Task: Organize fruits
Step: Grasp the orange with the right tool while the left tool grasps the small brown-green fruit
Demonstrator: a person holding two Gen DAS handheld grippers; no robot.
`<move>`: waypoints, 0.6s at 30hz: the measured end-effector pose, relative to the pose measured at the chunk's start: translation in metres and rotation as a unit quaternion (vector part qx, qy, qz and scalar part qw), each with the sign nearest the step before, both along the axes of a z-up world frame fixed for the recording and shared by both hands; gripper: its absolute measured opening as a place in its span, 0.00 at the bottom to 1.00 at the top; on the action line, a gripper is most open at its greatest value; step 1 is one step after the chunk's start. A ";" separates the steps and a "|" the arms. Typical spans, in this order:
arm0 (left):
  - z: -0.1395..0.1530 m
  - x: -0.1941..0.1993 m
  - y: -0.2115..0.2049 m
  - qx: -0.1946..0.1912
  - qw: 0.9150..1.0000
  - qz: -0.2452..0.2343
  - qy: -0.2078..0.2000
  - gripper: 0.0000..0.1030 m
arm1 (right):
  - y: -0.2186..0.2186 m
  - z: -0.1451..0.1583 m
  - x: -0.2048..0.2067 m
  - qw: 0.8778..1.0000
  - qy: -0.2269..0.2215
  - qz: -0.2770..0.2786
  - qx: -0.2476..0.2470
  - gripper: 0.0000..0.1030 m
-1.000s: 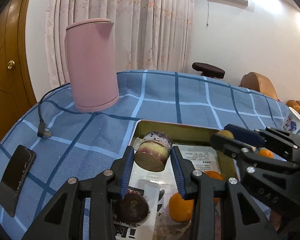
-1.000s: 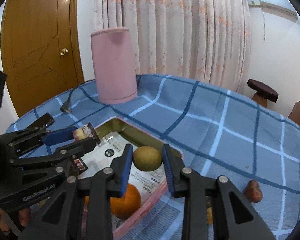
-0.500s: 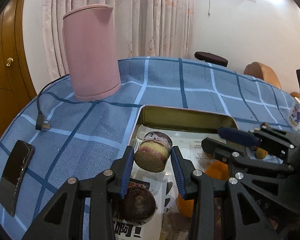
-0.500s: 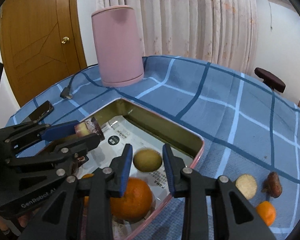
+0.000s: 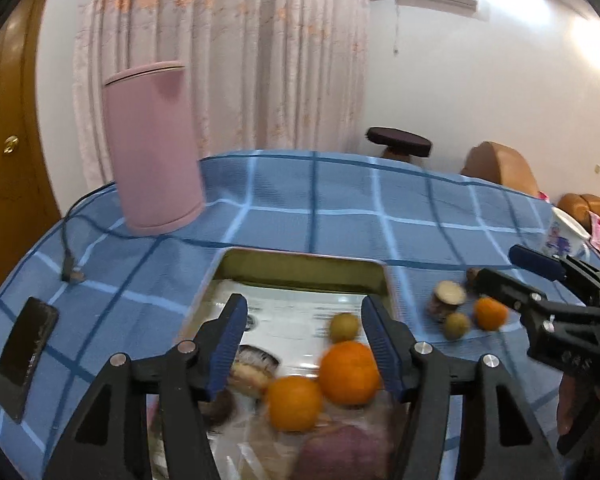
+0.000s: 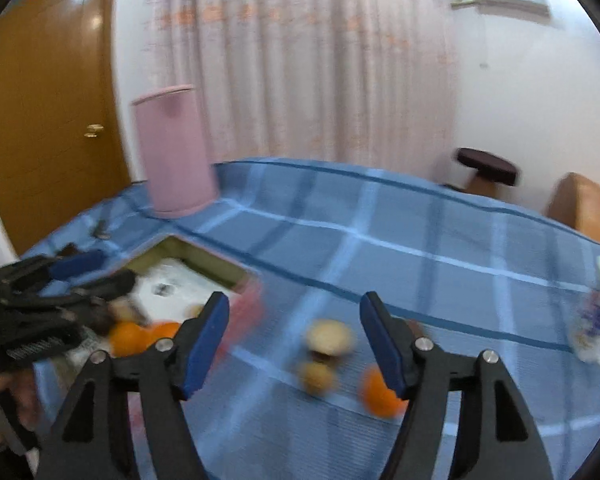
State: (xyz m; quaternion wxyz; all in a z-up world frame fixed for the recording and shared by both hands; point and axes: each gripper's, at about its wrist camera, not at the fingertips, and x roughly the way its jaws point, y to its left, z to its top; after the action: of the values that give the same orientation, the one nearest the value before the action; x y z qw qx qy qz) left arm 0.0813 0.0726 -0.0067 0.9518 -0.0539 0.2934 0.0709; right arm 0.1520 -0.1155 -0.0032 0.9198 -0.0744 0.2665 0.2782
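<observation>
My left gripper [image 5: 304, 344] hangs over the metal tray [image 5: 300, 264], its jaws opening with nothing pressed between them. Under it lie a cut purple-skinned piece [image 5: 252, 368], a green fruit [image 5: 344, 326] and two oranges [image 5: 350, 368]. My right gripper [image 6: 296, 336] is over the blue checked cloth to the right of the tray [image 6: 204, 260]; its jaws are opening too and hold nothing. Below its fingers sit a cut pale piece [image 6: 330, 338], a brownish-green fruit [image 6: 316, 376] and a small orange [image 6: 380, 394]. The right wrist view is blurred.
A pink kettle [image 5: 156, 160] stands at the back left, its cord and plug [image 5: 72, 276] trailing forward. A black phone [image 5: 24, 356] lies near the left table edge. A white patterned cup [image 6: 596, 320] stands at the right. A stool and chairs are behind the table.
Both grippers have opened. The left let go of the cut piece, which now lies in the tray. The right left the green fruit in the tray and swung right over the loose fruit.
</observation>
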 end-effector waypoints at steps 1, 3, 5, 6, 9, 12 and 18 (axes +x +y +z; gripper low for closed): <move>0.000 0.001 -0.006 0.001 1.000 -0.005 0.000 0.59 | -0.009 -0.001 0.002 1.000 0.003 -0.012 -0.001 0.69; 0.000 0.003 -0.018 0.000 1.000 -0.020 0.001 0.59 | -0.025 -0.005 0.007 0.999 0.014 -0.030 -0.002 0.69; 0.000 0.004 -0.029 0.001 1.000 -0.029 0.001 0.59 | -0.035 -0.011 0.012 0.999 0.027 -0.040 -0.001 0.69; 0.000 0.005 -0.035 0.003 0.999 -0.035 0.002 0.59 | -0.037 -0.013 0.014 0.999 0.032 -0.040 0.000 0.69; 0.001 0.005 -0.050 0.010 0.999 -0.048 0.003 0.59 | -0.037 -0.019 0.018 0.998 0.043 -0.035 -0.003 0.69; 0.002 0.006 -0.061 0.011 0.998 -0.057 0.004 0.59 | -0.033 -0.027 0.022 0.998 0.062 -0.022 -0.004 0.67; -0.002 0.014 -0.080 0.020 0.997 -0.072 0.013 0.59 | -0.022 -0.050 0.041 0.991 0.129 -0.006 -0.022 0.48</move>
State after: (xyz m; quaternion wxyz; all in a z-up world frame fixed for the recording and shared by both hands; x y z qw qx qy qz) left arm 0.0948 -0.0072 -0.0084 0.9514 -0.0126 0.3075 0.0092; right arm 0.1934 -0.1377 -0.0531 0.8777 -0.0565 0.3890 0.2741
